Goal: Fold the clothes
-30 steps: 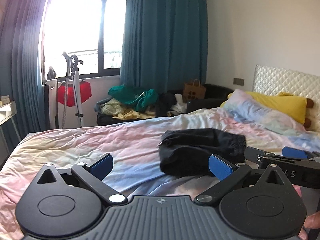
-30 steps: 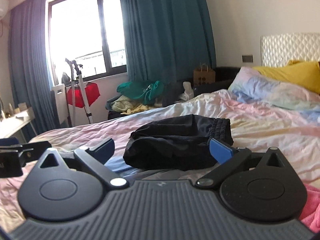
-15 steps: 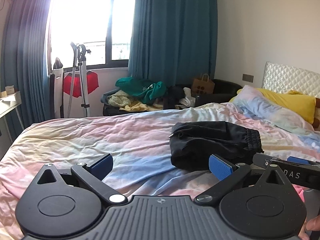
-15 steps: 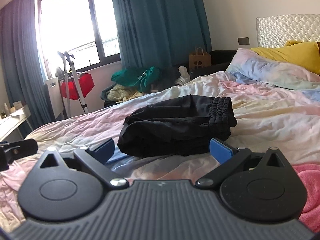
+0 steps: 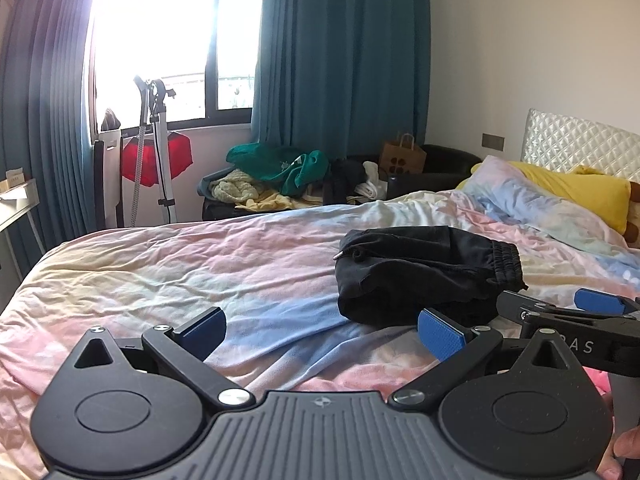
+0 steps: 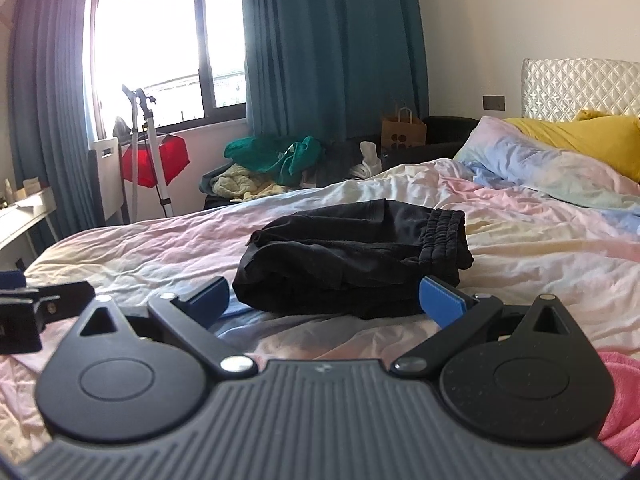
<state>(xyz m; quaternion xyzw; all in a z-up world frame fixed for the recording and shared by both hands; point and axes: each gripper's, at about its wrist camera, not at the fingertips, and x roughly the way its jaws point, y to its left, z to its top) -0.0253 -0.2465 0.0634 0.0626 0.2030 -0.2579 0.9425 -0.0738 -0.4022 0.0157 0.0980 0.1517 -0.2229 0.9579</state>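
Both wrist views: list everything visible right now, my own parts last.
black shorts: 1, black, folded, mid-bed
bedsheet: 1, pastel tie-dye, covers the bed
yellow pillow: 1, yellow, by headboard
pink cloth: 1, pink, near right edge
clothes pile: several, green and cream, under window
paper bag: 1, brown, beyond bed
curtains: teal, flank window
left gripper: open, empty
right gripper: open, empty

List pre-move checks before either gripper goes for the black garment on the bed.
1. Left gripper open, empty: ok.
2. Right gripper open, empty: ok.
3. Black garment lying bunched on the bedsheet, no gripper touching it: ok.
4. Graspable edge: elastic waistband visible at the right end: ok.
5. Layers separable in one pinch: cannot tell.
6. Pink cloth close under right gripper, snag risk: not ok.
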